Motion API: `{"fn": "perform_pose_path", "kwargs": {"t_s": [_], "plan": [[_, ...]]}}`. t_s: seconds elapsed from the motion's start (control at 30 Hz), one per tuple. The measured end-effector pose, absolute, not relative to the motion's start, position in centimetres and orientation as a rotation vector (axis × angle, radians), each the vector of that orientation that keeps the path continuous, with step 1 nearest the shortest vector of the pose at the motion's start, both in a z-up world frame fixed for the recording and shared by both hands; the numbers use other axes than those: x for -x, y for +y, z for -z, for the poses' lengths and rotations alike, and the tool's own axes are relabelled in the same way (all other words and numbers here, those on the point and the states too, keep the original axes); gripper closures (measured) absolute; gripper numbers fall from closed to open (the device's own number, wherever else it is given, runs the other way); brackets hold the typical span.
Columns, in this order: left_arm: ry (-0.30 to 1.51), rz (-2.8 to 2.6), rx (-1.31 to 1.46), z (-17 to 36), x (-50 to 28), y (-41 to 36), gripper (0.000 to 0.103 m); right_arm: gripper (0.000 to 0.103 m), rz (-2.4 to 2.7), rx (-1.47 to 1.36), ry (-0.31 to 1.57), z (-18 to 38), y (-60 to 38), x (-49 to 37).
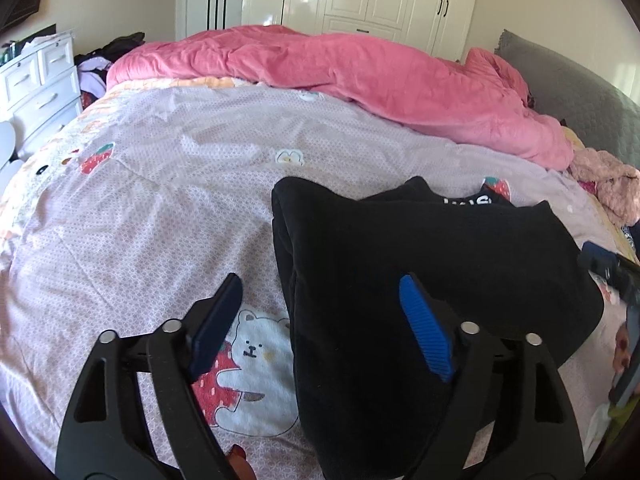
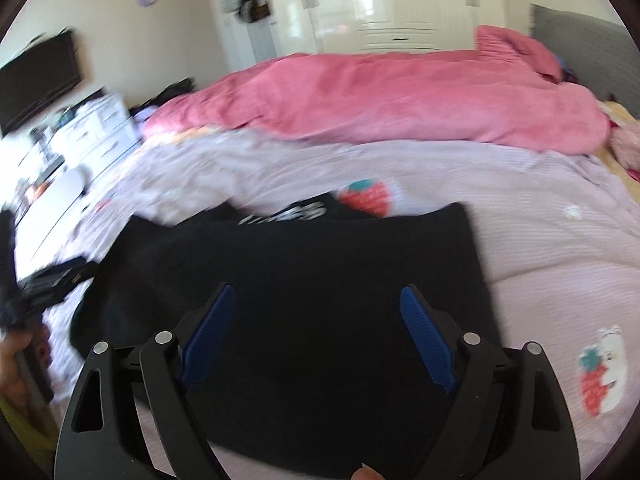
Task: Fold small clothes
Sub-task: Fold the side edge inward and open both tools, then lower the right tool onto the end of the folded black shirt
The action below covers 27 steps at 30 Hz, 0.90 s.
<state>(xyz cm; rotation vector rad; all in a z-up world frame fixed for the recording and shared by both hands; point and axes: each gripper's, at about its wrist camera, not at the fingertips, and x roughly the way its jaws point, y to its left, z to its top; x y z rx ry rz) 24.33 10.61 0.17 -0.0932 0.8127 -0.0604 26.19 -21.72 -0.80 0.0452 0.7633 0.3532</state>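
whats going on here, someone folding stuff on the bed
Yes. A person with a two-finger gripper in each hand is folding a black garment on the bed. It lies partly folded on the lilac sheet, white print showing at its far edge. Both the left gripper and right gripper are open just above it, gripping nothing. A pink duvet is bunched along the far side.

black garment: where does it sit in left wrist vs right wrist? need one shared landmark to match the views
Left wrist: black garment fills the centre-right, running under the right fingertip of the open left gripper.
Right wrist: it spreads across the lower centre, below the open right gripper; picture blurred.
Shared landmark: pink duvet bunched across the far side of the bed.
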Motion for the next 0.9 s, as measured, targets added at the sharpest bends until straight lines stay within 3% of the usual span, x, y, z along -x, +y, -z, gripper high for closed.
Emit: {"fn": "perform_pose_path", "kwargs": {"t_s": [0.33,0.9], "plan": [[0.987,0.036,0.106,3.5,-24.8,11.5,0.026,0.012,-0.473,0.055,0.909,5.2,-14.7,-22.7],[0.885,0.023,0.170,-0.2,-23.9,14.0,0.021,0.011,-0.557,0.165,0.799,3.1,-8.1,-17.9]]}}
